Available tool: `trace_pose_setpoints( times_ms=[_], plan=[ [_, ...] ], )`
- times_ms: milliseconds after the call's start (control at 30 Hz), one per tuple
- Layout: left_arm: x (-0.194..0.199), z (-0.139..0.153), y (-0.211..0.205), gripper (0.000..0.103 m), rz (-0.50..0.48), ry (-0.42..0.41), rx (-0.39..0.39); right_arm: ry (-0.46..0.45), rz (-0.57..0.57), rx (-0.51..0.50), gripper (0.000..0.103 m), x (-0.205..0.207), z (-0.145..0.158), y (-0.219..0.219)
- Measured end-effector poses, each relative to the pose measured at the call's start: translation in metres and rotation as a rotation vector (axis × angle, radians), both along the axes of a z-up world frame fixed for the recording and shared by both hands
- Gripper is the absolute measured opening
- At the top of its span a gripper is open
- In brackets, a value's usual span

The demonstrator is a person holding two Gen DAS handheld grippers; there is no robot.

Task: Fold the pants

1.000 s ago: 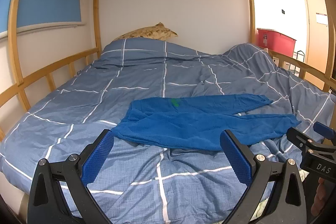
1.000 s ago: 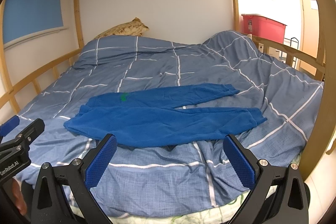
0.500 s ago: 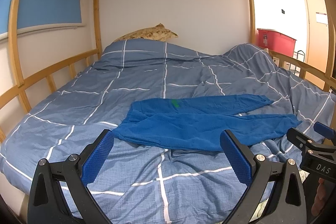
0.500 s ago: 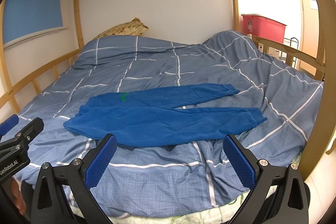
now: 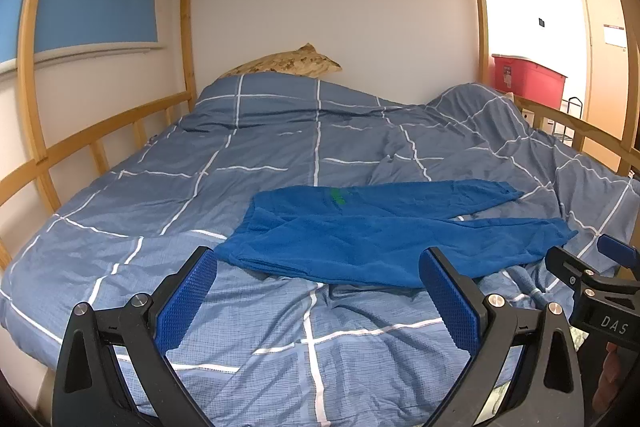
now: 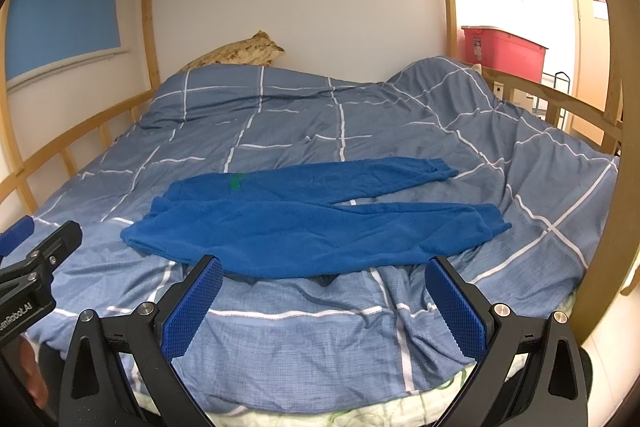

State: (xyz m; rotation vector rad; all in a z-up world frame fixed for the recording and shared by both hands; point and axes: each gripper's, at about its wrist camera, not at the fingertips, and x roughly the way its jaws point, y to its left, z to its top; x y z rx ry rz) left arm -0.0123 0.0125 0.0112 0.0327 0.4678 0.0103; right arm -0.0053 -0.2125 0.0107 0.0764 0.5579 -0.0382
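Observation:
Blue fleece pants (image 5: 360, 231) (image 6: 312, 223) lie spread flat on the bed, waistband to the left, both legs stretching right, a green tag near the waist. My left gripper (image 5: 320, 291) hovers open over the duvet just in front of the pants, nothing between its blue pads. My right gripper (image 6: 324, 297) is open too, held before the near leg's lower edge. Each gripper shows at the edge of the other's view: the right gripper (image 5: 600, 279) and the left gripper (image 6: 36, 247).
A blue checked duvet (image 5: 280, 155) covers the bed and bunches up at the right. Wooden rails (image 5: 100, 139) run along the left, a rail (image 6: 560, 99) on the right. A patterned pillow (image 5: 288, 63) lies at the head. A red bin (image 6: 504, 47) stands beyond.
Both views have barely shifted; the pants lie as before and both grippers stay open.

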Motion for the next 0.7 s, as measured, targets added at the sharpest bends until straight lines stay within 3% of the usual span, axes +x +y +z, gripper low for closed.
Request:
trace_pose_setpoints(
  times_ms=[433,700],
  plan=[
    [0.019,-0.023,0.015,0.103,0.034,0.020,0.025,0.040,0.010,0.001,0.103,0.022,-0.029,0.020],
    [0.065,-0.051,0.039,0.102,0.034,0.057,0.056,0.036,0.008,0.033,0.103,0.053,-0.064,0.050]
  ],
)
